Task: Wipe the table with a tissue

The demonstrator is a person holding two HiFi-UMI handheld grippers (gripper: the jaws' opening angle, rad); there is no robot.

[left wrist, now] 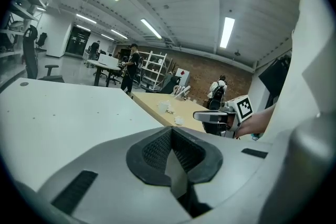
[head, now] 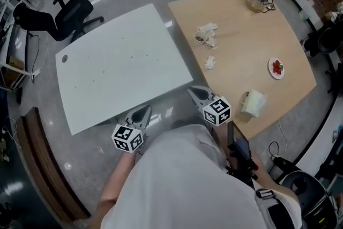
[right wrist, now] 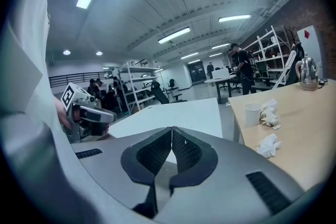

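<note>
Head view: I judged the step in hand was fetching the tissue [head: 210, 63]. It lay crumpled on the wooden table [head: 252, 51], at about one o'clock from the right gripper [head: 196, 94] and well apart from it. To do it well I'd have opened those jaws on the way over, come down over the bulk of the wad and pinched it whole so it didn't tear. The left gripper [head: 141, 113] hovered beside the white table [head: 118, 61].

Left gripper view: the left gripper's [left wrist: 170, 132] jaws were pressed together on nothing, with the tissue [left wrist: 179, 120] far off at twelve o'clock.

Right gripper view: the right gripper's [right wrist: 171, 135] jaws met at the tips, empty. The tissue [right wrist: 269, 144] sat at three o'clock, and the cup [right wrist: 252, 113] was beyond it.
</note>
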